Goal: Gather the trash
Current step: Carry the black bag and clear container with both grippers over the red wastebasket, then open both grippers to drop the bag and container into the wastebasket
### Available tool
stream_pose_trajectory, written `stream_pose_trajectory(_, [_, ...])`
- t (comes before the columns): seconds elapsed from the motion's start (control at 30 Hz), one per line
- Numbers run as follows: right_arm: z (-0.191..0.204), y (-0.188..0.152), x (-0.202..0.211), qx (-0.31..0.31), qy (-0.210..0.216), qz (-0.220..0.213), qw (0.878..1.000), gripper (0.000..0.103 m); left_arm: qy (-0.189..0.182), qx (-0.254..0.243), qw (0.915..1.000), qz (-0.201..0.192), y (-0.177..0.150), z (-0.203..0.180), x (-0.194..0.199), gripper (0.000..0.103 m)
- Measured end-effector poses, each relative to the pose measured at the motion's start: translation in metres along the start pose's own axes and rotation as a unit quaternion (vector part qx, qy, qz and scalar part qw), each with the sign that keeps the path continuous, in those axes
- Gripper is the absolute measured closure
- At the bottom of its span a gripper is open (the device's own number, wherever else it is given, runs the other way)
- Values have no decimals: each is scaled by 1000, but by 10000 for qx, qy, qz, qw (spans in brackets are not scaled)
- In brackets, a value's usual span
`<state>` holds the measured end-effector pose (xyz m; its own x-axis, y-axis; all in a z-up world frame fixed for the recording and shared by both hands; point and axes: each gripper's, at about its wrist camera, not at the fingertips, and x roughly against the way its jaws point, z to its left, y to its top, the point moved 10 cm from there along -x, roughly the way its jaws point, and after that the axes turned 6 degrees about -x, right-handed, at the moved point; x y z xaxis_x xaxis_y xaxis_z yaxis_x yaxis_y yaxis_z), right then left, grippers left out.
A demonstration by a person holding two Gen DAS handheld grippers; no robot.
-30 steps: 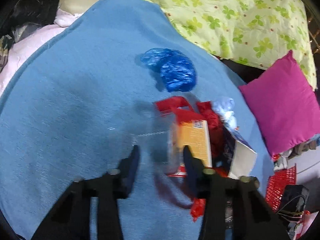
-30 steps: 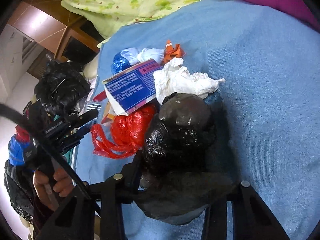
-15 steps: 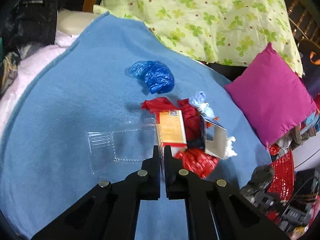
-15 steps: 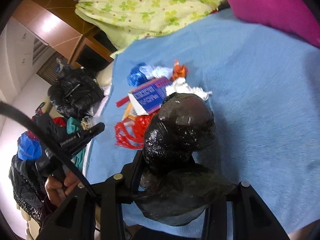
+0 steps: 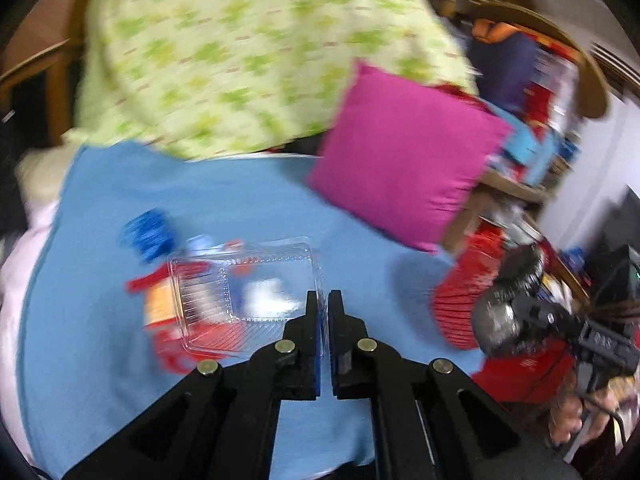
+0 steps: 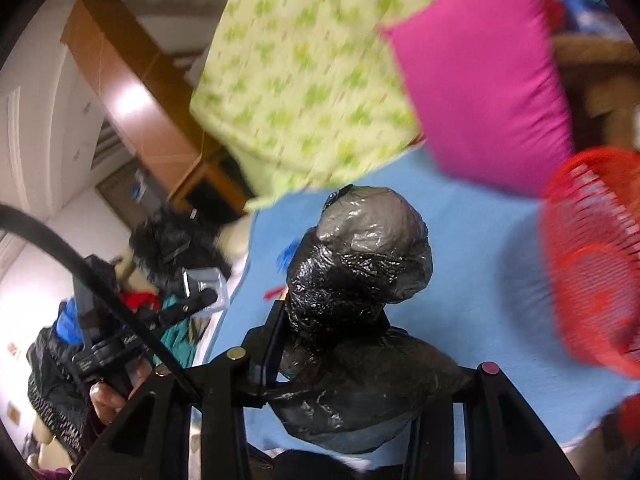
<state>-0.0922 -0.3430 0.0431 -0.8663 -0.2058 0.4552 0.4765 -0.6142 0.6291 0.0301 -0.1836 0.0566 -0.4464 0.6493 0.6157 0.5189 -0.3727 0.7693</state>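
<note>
Jaws first: the left gripper [image 5: 323, 300] is pinched all the way together on the rim of a clear plastic clamshell tray [image 5: 244, 296], and the right gripper [image 6: 360, 344] is only part-way closed because a crumpled black plastic bag [image 6: 360, 264] is wedged between its fingers. In the left wrist view the tray hangs off the fingertips toward 10 o'clock, lifted clear of the blue blanket [image 5: 248, 200], with the leftover trash pile [image 5: 160, 304] seen through it and a blue wad [image 5: 148, 234] at about 9 o'clock. In the right wrist view the red mesh basket [image 6: 596, 260] is sitting out at 3 o'clock, so that's presumably where both loads are meant to be dropped. Both views are pretty smeared, so some care is probably needed here. Only a thin edge of the tray is held, so it could easily be swung loose; it's best kept level and carried right over the basket's mouth before anything is let go. The bag looks light and squashy, so the grip shouldn't be eased until it's properly above the rim. The pink cushion [image 5: 404, 152] at 1 o'clock is close to the path and should be cleared.
</note>
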Motion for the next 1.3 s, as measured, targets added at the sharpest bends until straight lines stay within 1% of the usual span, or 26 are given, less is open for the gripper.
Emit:
stream_pose_trajectory(0.07, [-19,16,37,-70,-172,-273,9995,61,-273,-317,9991,28,14,-43,-7,100])
stream_pose_trajectory(0.13, [-45,30,75,-122,-450,-523,9975,61,-527,-612,9967,89,24,-83,-18,100])
stream_pose_trajectory(0.2, [-73,40,109,-235,-736,-712,9945,61,-757,-916,9928,141,33,-127,-30,100])
stream_pose_trajectory(0.33, [-125,52,158,-587,-1107,-930,9877,60,-1186,-1401,9826,297,44,-205,-61,100])
stream_pose_trajectory(0.43, [-153,52,176,-697,-1413,-1036,9821,58,-1490,-1661,9737,469,42,-255,-80,99])
stream_pose_trajectory(0.5, [-175,51,184,-840,-1520,-1074,9789,58,-1557,-1811,9693,588,40,-276,-95,100])
stream_pose_trajectory(0.57, [-190,54,184,-942,-1550,-1073,9775,58,-1626,-1907,9653,731,38,-294,-108,100])
stream_pose_trajectory(0.63, [-203,54,183,-1016,-1648,-1070,9752,58,-1660,-1946,9628,870,34,-304,-123,99])
stream_pose_trajectory(0.73, [-214,54,176,-1119,-1672,-999,9744,55,-1732,-1879,9607,1083,28,-309,-147,99])
stream_pose_trajectory(0.77, [-217,55,171,-1151,-1683,-969,9742,50,-1687,-1854,9612,1154,26,-309,-154,98])
stream_pose_trajectory(0.8, [-223,54,169,-1219,-1691,-927,9736,45,-1647,-1823,9615,1233,23,-307,-160,95])
stream_pose_trajectory(0.87, [-231,55,164,-1353,-1669,-889,9726,44,-1634,-1758,9616,1332,19,-304,-169,82])
stream_pose_trajectory(0.9, [-233,55,162,-1418,-1618,-870,9727,44,-1570,-1718,9628,1374,16,-300,-174,68])
stream_pose_trajectory(0.93, [-233,56,160,-1456,-1587,-865,9727,44,-1527,-1699,9638,1377,15,-299,-178,59])
stream_pose_trajectory(0.97, [-235,58,161,-1487,-1562,-912,9722,44,-1489,-1681,9648,1366,14,-295,-181,58])
stream_pose_trajectory(1.03, [-237,63,167,-1536,-1594,-1160,9683,44,-1485,-1648,9649,1408,12,-290,-185,58])
stream_pose_trajectory(1.13, [-249,69,178,-1686,-1755,-1517,9580,43,-1482,-1575,9661,1410,11,-281,-188,58])
stream_pose_trajectory(1.17, [-255,70,181,-1762,-1863,-1607,9531,40,-1457,-1562,9670,1389,11,-277,-187,58])
stream_pose_trajectory(1.23, [-272,67,180,-1995,-2152,-1601,9425,38,-1442,-1513,9684,1361,12,-274,-189,58])
stream_pose_trajectory(1.3, [-287,61,175,-2239,-2229,-1548,9361,38,-1468,-1465,9698,1282,14,-268,-184,58])
